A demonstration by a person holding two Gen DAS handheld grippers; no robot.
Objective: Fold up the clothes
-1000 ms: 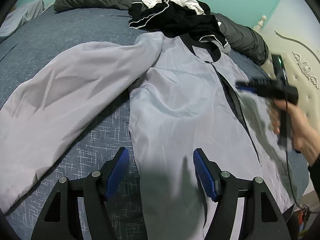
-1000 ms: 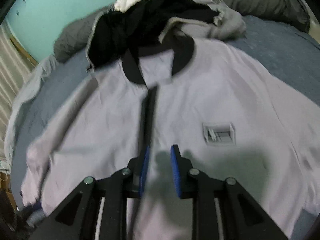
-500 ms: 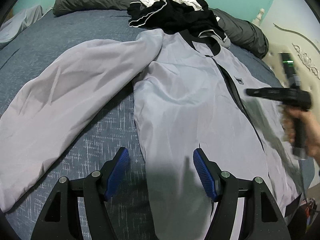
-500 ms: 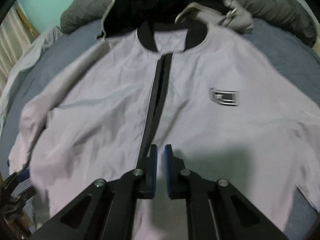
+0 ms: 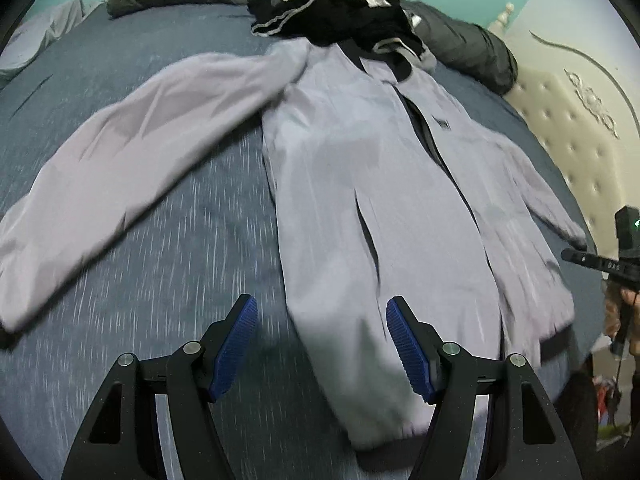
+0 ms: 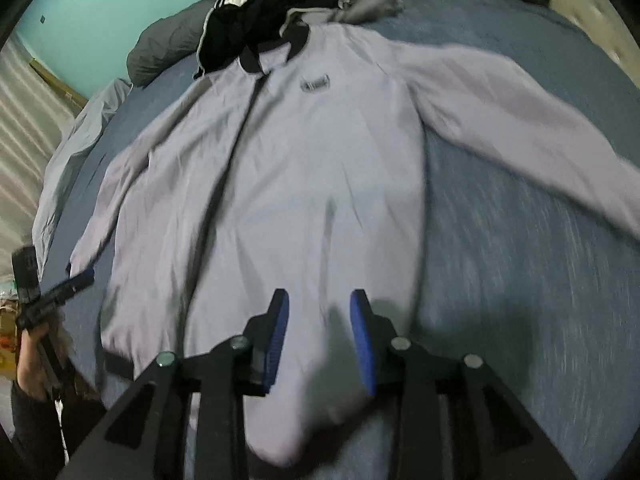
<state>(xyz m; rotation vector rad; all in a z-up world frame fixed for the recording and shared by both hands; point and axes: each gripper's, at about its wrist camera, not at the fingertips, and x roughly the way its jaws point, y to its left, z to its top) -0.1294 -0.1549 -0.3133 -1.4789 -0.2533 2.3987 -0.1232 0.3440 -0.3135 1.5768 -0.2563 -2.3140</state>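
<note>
We have pulled both back: our right hand-held gripper (image 6: pixel 319 340), closed before, now gapes like the left hand-held gripper (image 5: pixel 322 344) above 1 jacket (image 5: pixel 360 200) spread on the bed (image 5: pixel 180 260)

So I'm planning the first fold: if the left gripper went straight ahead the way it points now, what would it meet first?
Probably the grey jacket: its hem lies between the open left gripper fingers, against the blue bedspread. Height above the cloth is unclear.
</note>
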